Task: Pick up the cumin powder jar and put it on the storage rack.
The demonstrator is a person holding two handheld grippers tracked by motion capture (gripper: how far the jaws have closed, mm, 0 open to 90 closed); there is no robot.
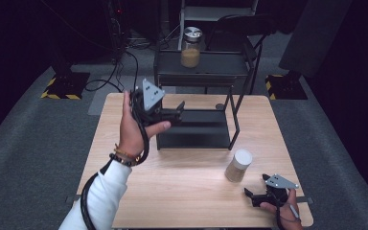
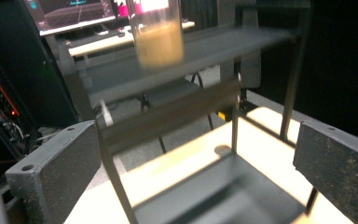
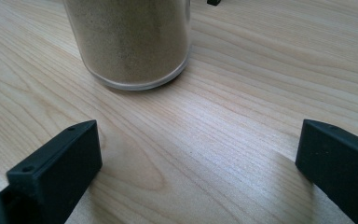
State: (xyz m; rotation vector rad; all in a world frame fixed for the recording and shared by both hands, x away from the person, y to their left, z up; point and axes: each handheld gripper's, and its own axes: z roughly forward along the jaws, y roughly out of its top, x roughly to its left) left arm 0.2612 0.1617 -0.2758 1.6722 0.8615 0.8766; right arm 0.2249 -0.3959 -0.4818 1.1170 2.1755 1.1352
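Observation:
A black two-tier rack (image 1: 235, 120) stands at the back middle of the wooden table (image 1: 172, 191). On its top shelf stands a silver-lidded jar (image 1: 190, 48) of tan powder, blurred in the left gripper view (image 2: 158, 37). A second jar (image 1: 238, 166), white-lidded with the same tan fill, stands on the table in front of the rack's right side. My left gripper (image 1: 178, 114) is held up at the rack's left side, open and empty (image 2: 191, 172), facing the rack. My right gripper (image 1: 250, 197) rests low near the front right edge, open (image 3: 196, 172), with the white-lidded jar (image 3: 130, 37) a short way ahead of its jaws.
The rack's lower tray (image 2: 223, 191) lies between the left jaws' line of sight. Behind the table are a dark chair (image 1: 249, 28), floor cables (image 1: 110, 81) and yellow-black striped stand bases (image 1: 62, 88). A lit monitor (image 2: 70, 11) sits beyond the rack.

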